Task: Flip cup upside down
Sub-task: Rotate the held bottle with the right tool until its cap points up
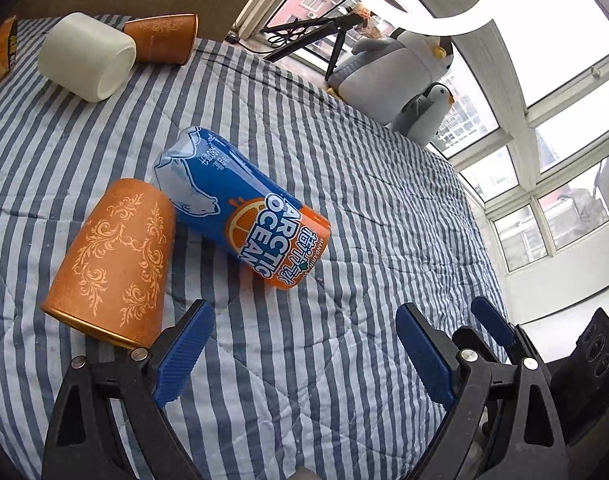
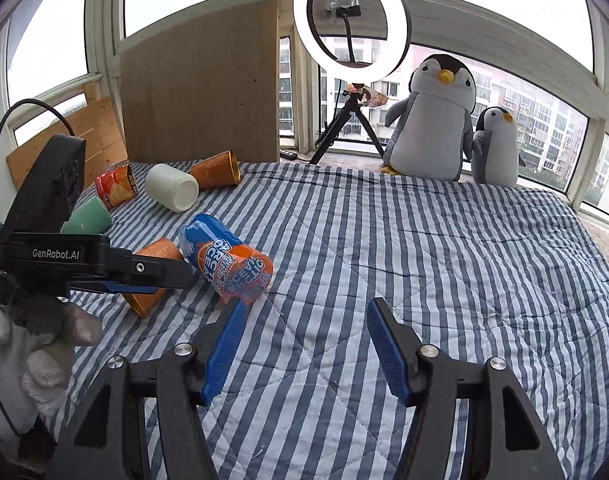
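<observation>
Bright, flat daylight floods in through the windows (image 2: pixel 544 128), which are blown out to white in their upper panes. Lit ring light (image 2: pixel 351 20) glares, overexposed in the left wrist view. Shadows on the striped quilt (image 2: pixel 424 240) are soft and faint. Strong fisheye bending at the edges, dark vignetted corners. Focus mostly sharp; gloved hand (image 2: pixel 32 352) slightly soft.

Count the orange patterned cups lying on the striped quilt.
2. One orange cup lies nearest, touching the Arctic Ocean can; the other orange cup lies at the far edge beside the white cup. Others may be hidden.
</observation>
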`<state>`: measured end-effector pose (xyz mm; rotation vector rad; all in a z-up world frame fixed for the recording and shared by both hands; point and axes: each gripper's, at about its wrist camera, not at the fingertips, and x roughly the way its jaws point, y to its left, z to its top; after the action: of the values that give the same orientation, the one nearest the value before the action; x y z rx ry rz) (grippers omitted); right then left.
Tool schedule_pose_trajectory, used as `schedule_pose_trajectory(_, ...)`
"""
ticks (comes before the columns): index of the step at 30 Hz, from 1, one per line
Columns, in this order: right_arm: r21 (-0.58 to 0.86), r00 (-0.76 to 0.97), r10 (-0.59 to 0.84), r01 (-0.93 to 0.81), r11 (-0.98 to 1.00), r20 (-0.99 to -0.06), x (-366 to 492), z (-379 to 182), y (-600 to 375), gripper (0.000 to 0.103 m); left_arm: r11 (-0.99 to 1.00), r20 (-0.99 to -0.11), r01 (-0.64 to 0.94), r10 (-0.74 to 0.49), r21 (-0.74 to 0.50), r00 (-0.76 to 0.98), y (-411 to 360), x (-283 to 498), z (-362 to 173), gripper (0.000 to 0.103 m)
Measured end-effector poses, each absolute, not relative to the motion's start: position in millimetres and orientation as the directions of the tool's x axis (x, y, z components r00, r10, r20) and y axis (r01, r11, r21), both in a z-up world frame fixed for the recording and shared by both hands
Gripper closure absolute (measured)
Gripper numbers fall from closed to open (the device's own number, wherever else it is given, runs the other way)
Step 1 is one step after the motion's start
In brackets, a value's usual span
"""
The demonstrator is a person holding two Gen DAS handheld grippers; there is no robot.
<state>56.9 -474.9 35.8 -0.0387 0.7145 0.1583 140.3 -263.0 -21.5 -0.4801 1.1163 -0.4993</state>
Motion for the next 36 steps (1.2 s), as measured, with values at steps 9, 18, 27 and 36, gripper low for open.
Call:
schedule_pose_trajectory(9, 0.08, 0.768, 0.142, -0.117, 0.99, -0.625, 58.7, 34.1, -510.5, 0.044, 0.835, -0.767, 0.207, -0.55, -0.509, 0.331, -309.3, 141.3, -45.7, 0.015)
schedule_pose_trajectory(18, 0.127, 0.676, 0.299, -0.293, 0.948, -0.674, 124.7, 37.9, -465.0, 0.044, 0.859, -0.754, 0.294, -0.51, -0.42, 0.414, -254.4, 110.5, 3.1, 0.015)
schedule_pose_trajectory(27, -0.024, 0.493, 0.26, -0.498, 0.867, -0.83, 203.2, -1.5, -346.4, 0.044, 0.901, -0.71, 0.288, -0.433, -0.324, 0.556, -132.9, 46.2, 53.9, 0.015)
schedule_pose_trajectory(36, -0.015, 0.394, 0.24, -0.545, 0.838, -0.887, 229.2, -20.4, -319.6, 0.044, 0.963, -0.784, 0.062, -0.25, -0.263, 0.568, -10.1, 25.7, 17.0, 0.014)
